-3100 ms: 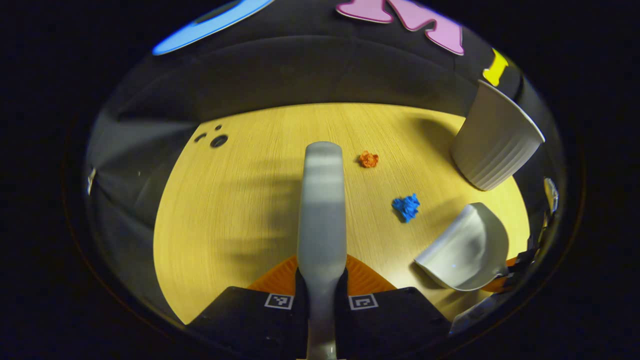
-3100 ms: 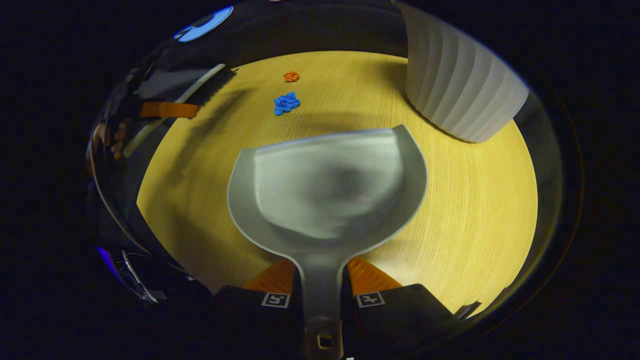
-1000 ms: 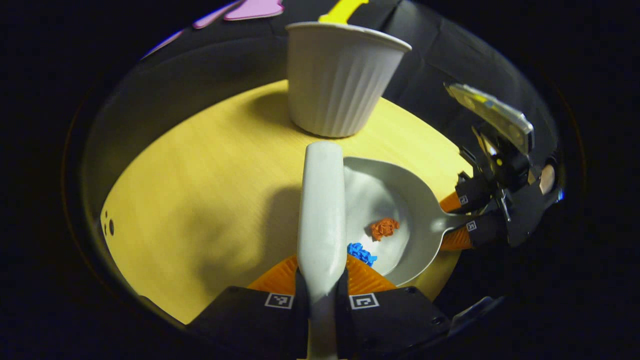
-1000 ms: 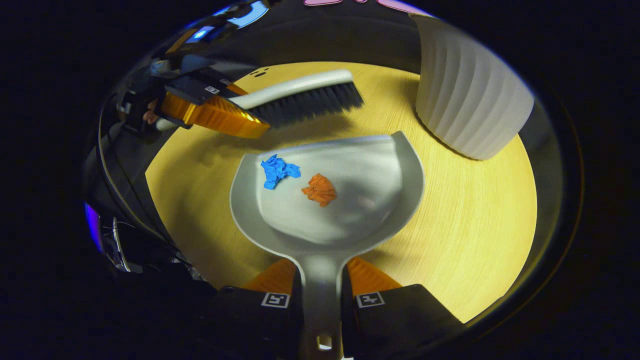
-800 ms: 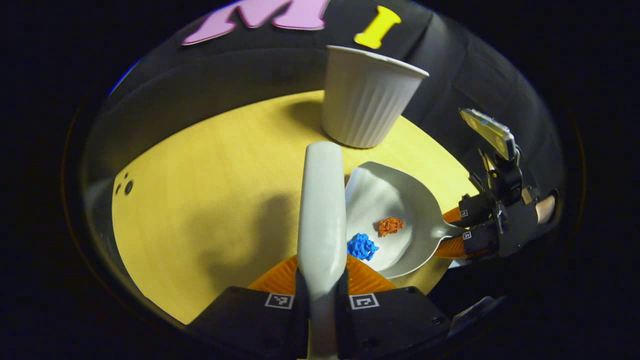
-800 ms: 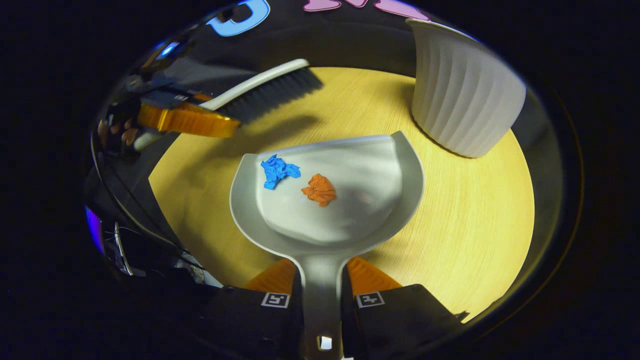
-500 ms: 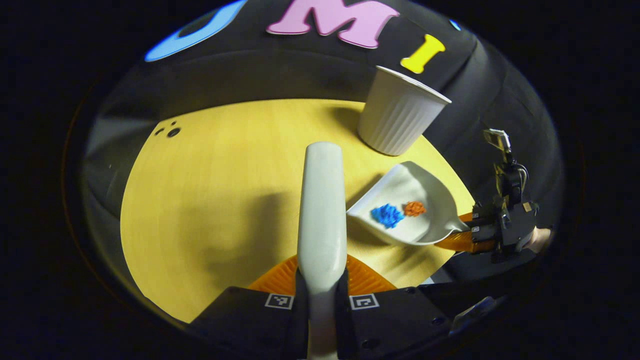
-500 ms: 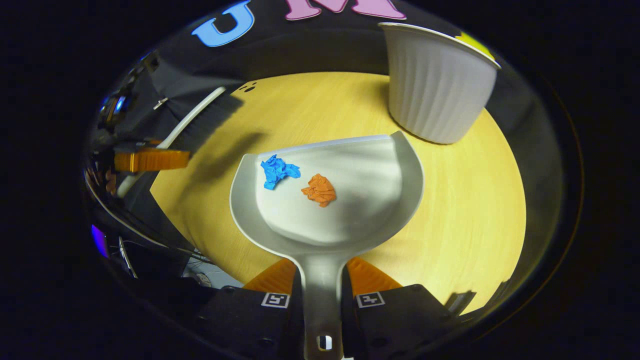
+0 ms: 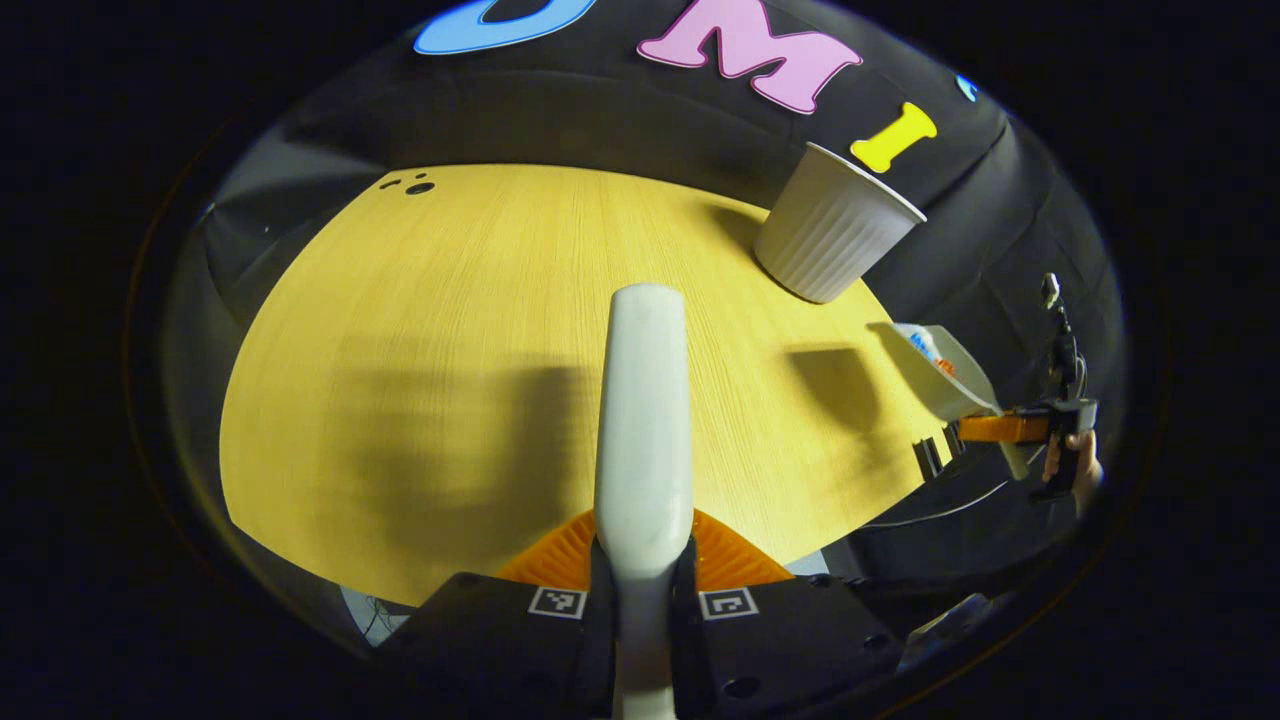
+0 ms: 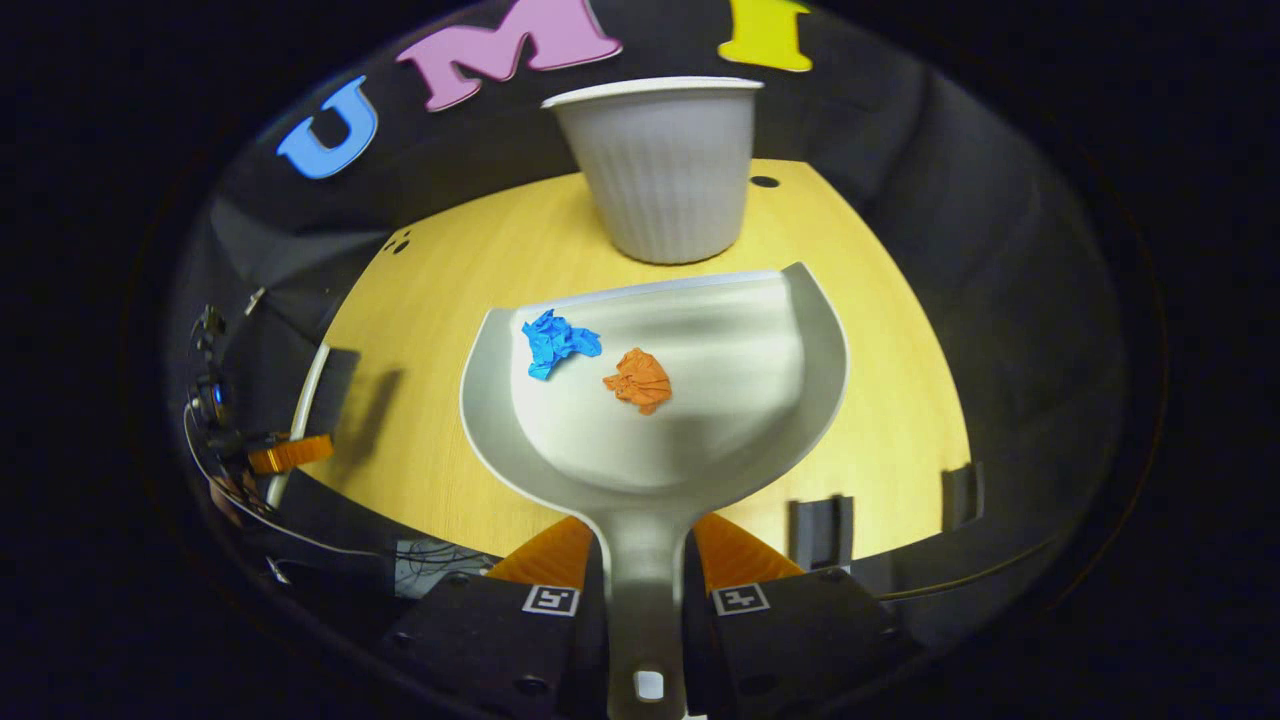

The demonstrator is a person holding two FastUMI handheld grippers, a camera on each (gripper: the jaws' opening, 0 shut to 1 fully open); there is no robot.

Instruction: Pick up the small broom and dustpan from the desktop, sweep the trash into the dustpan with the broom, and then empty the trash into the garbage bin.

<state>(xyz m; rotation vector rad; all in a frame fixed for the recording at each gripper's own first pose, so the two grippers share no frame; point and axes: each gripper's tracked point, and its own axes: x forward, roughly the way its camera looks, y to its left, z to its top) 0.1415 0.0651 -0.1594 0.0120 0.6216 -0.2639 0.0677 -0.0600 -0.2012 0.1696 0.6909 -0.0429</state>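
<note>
Both tools have come up off the desk [image 9: 420, 330] since a moment ago: the right gripper [image 10: 645, 590], clamped on the dustpan's handle, now holds the dustpan [image 10: 700, 400] in the air facing the white ribbed bin [image 10: 660, 170], with the blue scrap [image 10: 555, 342] and orange scrap [image 10: 637, 380] lying inside it. Meanwhile the left gripper [image 9: 642, 590], closed on the broom [image 9: 640, 420], has pulled well back. Sweeping looks done, so what remains is carrying the pan over the bin's rim and tipping it.
</note>
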